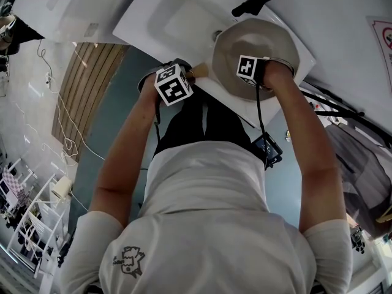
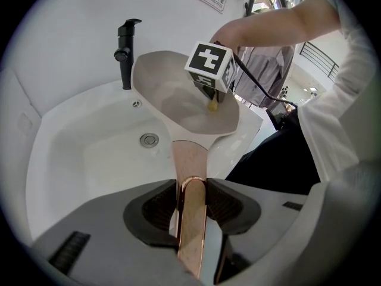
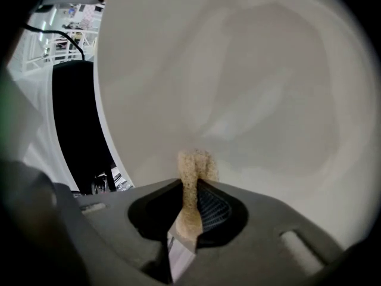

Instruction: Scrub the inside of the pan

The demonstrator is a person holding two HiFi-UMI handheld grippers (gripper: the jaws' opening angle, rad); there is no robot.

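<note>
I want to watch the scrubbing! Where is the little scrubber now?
In the right gripper view, the tan scrubber sits pinched in the right claw, its tip inside the beige pan, above the white sink.

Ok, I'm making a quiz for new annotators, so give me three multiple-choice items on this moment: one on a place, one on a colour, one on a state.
1. Where is the pan? A on a stove; B above the white sink; C on the floor.
2. What colour is the faucet? A black; B silver; C red.
3. What is the state of the left gripper? A open, empty; B shut on the pan's handle; C shut on the faucet.
Answers: 1 B, the basin shows beneath it. 2 A, it stands black against the white wall. 3 B, both jaws press the copper-coloured handle.
</note>
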